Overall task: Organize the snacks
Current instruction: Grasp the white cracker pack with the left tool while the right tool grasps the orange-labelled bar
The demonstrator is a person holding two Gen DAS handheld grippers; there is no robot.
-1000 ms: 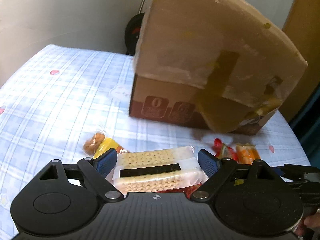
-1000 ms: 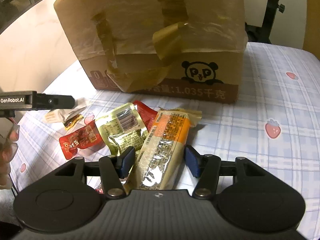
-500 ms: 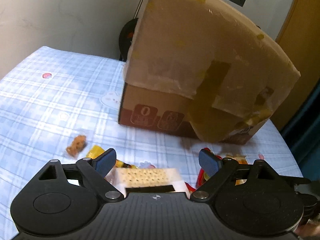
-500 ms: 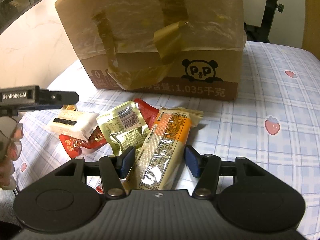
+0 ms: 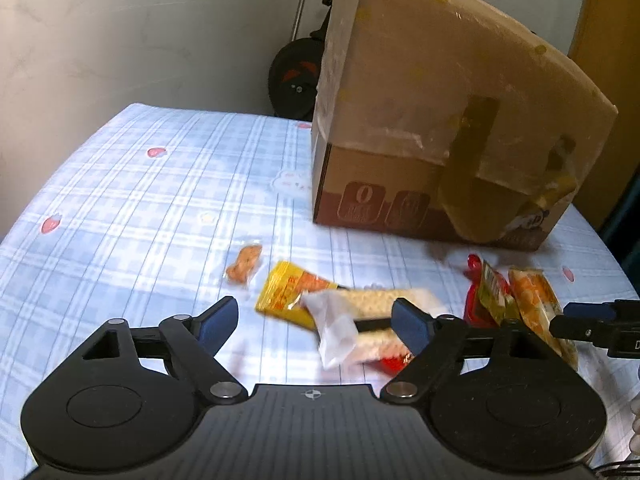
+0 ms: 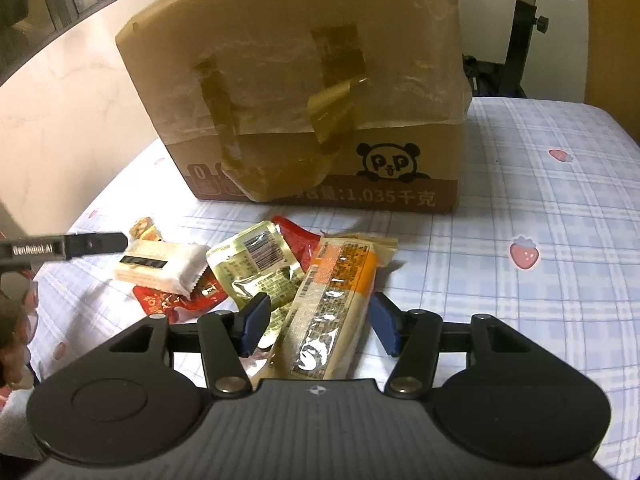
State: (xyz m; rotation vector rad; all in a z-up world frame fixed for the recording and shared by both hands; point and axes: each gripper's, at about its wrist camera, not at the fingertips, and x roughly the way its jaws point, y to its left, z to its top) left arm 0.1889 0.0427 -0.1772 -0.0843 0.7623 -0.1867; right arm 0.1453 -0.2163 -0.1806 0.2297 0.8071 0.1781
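your left hand-held gripper (image 5: 314, 322) stands wide, jaws just narrowing a bit, nothing pressed; the cracker pack (image 5: 376, 322) lies on the bed (image 5: 140, 208) by its right pad. your right hand-held gripper (image 6: 318, 322) is narrower, straddling the orange-and-clear snack pack (image 6: 336, 304), grip unclear. gold pouch (image 6: 258, 266) and red packet (image 6: 176, 300) sit beside it. nothing sorted yet; the cardboard box (image 6: 304, 92) looks taped shut behind.

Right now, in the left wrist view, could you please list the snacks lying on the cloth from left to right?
Small brown snack → yellow packet → cracker pack → red pouch → orange packet.
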